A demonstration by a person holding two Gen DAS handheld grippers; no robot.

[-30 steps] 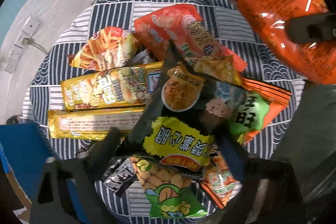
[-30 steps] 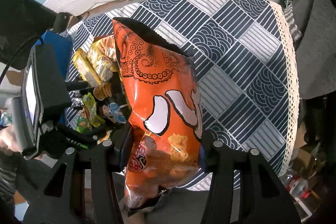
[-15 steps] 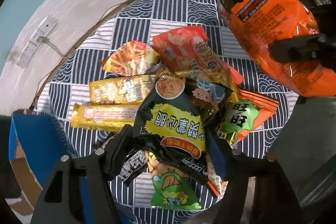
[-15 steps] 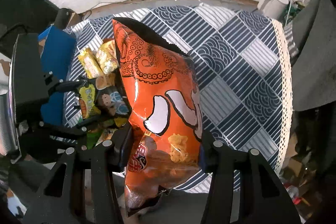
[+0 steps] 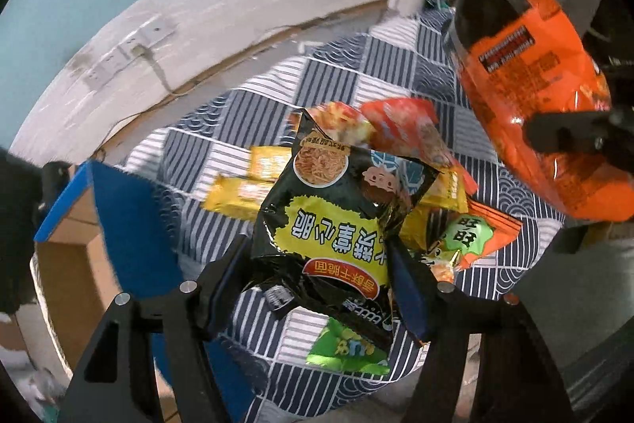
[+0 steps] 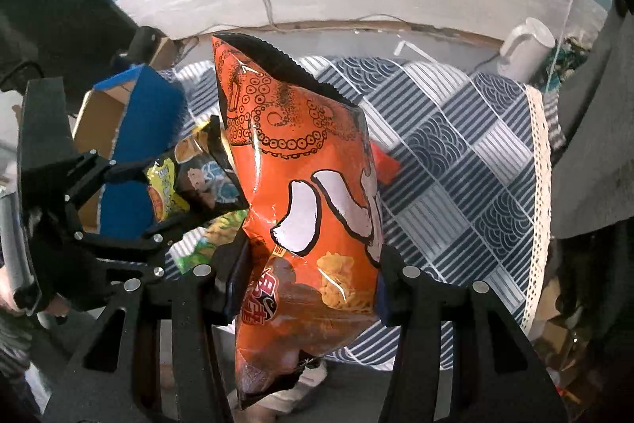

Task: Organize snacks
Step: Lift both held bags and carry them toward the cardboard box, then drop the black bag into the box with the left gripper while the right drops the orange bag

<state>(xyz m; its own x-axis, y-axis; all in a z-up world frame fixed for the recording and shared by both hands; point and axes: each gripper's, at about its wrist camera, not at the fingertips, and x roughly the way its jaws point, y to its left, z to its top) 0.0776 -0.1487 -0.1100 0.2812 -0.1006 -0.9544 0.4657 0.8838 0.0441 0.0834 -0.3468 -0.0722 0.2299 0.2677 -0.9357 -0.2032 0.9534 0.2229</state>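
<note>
A bench under a navy patterned cloth fills both views, backed by a pale wall with sockets. Nearest the left camera, the left tongs pinch a black noodle-snack bag, lifted clear of the cloth above the bench's near edge. Likewise the right tongs pinch a tall orange chip bag, held upright in the air. This looks like the carrying step: both bags picked, neither yet put away.

Under and beyond the black bag lies the remaining heap: a green packet by the near edge, yellow bars, red and orange packs toward the middle. At the bench's left edge stands an open blue cardboard box, probably the destination, though its inside is mostly hidden. The next move calls for swinging the black bag left over the box's raised flap, which stands in the way, then releasing. A white mug sits at the far right corner, well apart.
</note>
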